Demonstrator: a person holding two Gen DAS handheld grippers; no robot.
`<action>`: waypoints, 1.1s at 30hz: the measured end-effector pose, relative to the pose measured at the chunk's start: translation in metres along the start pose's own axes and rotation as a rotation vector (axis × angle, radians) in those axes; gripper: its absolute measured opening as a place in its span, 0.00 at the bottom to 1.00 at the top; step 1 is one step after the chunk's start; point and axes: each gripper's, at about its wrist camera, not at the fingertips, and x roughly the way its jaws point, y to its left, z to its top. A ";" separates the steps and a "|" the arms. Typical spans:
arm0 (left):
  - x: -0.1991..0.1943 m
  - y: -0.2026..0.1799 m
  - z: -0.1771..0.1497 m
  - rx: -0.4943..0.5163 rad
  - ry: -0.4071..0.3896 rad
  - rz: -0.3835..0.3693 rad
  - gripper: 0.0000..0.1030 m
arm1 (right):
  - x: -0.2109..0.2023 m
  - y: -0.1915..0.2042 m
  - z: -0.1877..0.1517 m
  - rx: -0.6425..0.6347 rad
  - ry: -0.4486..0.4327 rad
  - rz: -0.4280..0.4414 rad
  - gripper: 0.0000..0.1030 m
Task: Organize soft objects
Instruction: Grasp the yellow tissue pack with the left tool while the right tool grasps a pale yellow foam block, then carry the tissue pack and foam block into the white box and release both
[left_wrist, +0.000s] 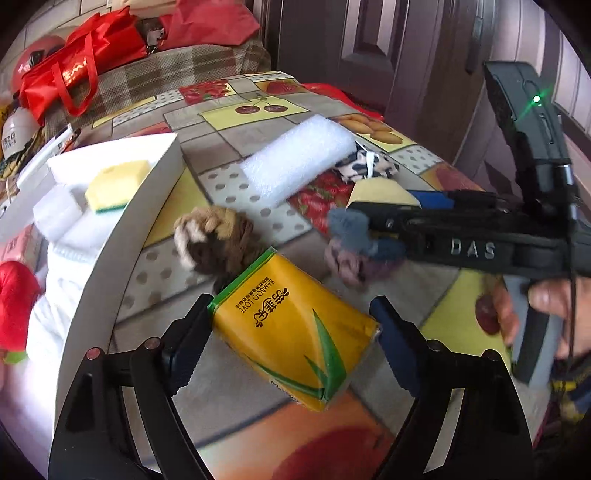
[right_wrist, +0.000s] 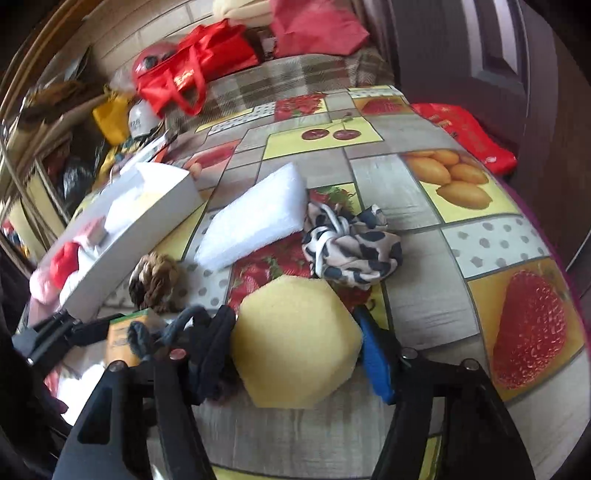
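A yellow tissue pack (left_wrist: 295, 332) lies on the fruit-print table between the fingers of my left gripper (left_wrist: 291, 301), whose pads touch its two sides. My right gripper (right_wrist: 291, 314) is shut on a pale yellow sponge (right_wrist: 295, 343); it also shows at the right of the left wrist view (left_wrist: 388, 201). A blue-grey and purple yarn scrunchie (left_wrist: 351, 243) lies under its left finger. On the table lie a brown scrunchie (left_wrist: 214, 236), a white foam pad (left_wrist: 299, 162) and a spotted cloth scrunchie (right_wrist: 351, 251).
A white box (left_wrist: 122, 229) at the left holds a yellow-green sponge (left_wrist: 118, 184), white cloths and something red. Red bags (right_wrist: 188, 70) sit on a checked couch behind the table. A dark door (left_wrist: 369, 55) stands at the far right. A hand (left_wrist: 546, 306) grips the right tool.
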 end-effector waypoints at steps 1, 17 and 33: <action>-0.003 0.002 -0.003 -0.001 0.000 -0.011 0.83 | -0.002 -0.001 -0.003 -0.002 -0.001 0.005 0.55; -0.085 0.007 -0.034 0.062 -0.340 0.091 0.83 | -0.099 -0.013 -0.029 0.127 -0.496 -0.011 0.52; -0.110 0.057 -0.052 0.008 -0.429 0.309 0.83 | -0.073 0.055 -0.021 -0.065 -0.464 0.028 0.52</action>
